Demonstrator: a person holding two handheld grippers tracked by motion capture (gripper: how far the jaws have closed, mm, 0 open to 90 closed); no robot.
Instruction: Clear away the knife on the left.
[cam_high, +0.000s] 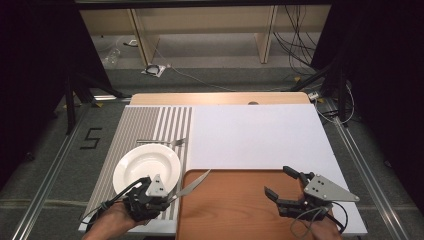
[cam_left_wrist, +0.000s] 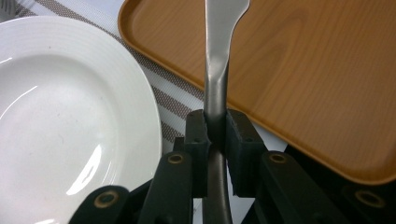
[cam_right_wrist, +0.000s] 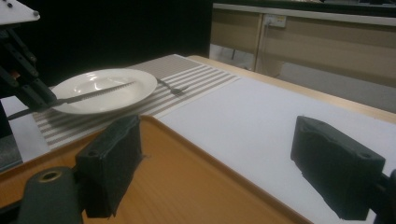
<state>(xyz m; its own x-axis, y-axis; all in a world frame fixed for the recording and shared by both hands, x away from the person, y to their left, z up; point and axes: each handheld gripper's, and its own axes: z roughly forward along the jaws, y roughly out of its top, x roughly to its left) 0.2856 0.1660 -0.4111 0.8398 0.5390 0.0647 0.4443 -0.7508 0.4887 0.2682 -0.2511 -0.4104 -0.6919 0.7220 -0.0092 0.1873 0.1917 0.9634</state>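
The landmark here is the white plate (cam_high: 146, 169), which sits on a grey striped placemat (cam_high: 145, 125) at the left part of the table (cam_high: 260, 135). The left claw (cam_high: 172, 196) is just beside the plate, at its near right edge, and it is clenched on the handle of a knife (cam_high: 192, 184). In the left gripper view the two black pads press on the handle from both sides, with the plate (cam_left_wrist: 60, 121) to the left of them and the knife (cam_left_wrist: 217, 70) running straight up and away from them. The knife blade points away from the plate, to the right and a bit forward, and its tip is over the near left corner of a brown wooden tray (cam_high: 240, 205), which lies just to the right of the plate. In the right gripper view the knife (cam_right_wrist: 88, 94) appears lifted, crossing in front of the plate (cam_right_wrist: 105, 88), and its serrated edge is visible. A fork (cam_high: 162, 142) lies on the placemat just behind the plate, close to its far rim; I cannot tell whether it touches the rim. The right claw (cam_high: 282, 182) is well apart from the plate, over the right part of the tray, and it is released: its jaws stand wide with nothing between them. In the right gripper view the tray (cam_right_wrist: 187, 177) and the white surface show between the two pads.
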